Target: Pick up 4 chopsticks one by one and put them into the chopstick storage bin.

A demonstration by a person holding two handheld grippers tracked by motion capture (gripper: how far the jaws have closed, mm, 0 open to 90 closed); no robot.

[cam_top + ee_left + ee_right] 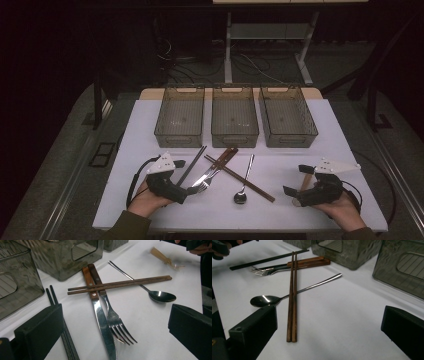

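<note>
High view: white table (150, 115) with three smoky plastic bins (235, 117) in a row at the far side. Cutlery lies in a loose pile in front of them: black chopsticks (192, 165), a wood-handled knife (214, 169) and fork (210, 176), brown chopsticks (240, 178) crossing them, and a spoon (244, 182) with its bowl toward the person. Left hand-held gripper (186, 176) rests near the table's front left, jaws wide apart and empty, tips just beside the fork's tines. Right hand-held gripper (298, 180) sits at the front right, well apart from the pile, jaws also spread, nothing between them. A small pale-handled item (303, 184) lies under it, possibly a plastic utensil, too dim to tell.

Left gripper view: both black jaws stand wide at the bottom corners, nothing gripped. Knife (100, 320) and fork (115, 322) lie side by side between them, blades and tines toward the camera. Brown chopsticks (120, 284) cross over both handles and the spoon's (160, 296) stem. Black chopsticks (53, 298) run past the left jaw.

Right gripper view: jaws released, wide apart. Brown chopsticks (292, 297) lie between them, crossing over the spoon's (287, 296) handle; fork (265, 270) and black chopsticks (269, 259) farther off.
</note>
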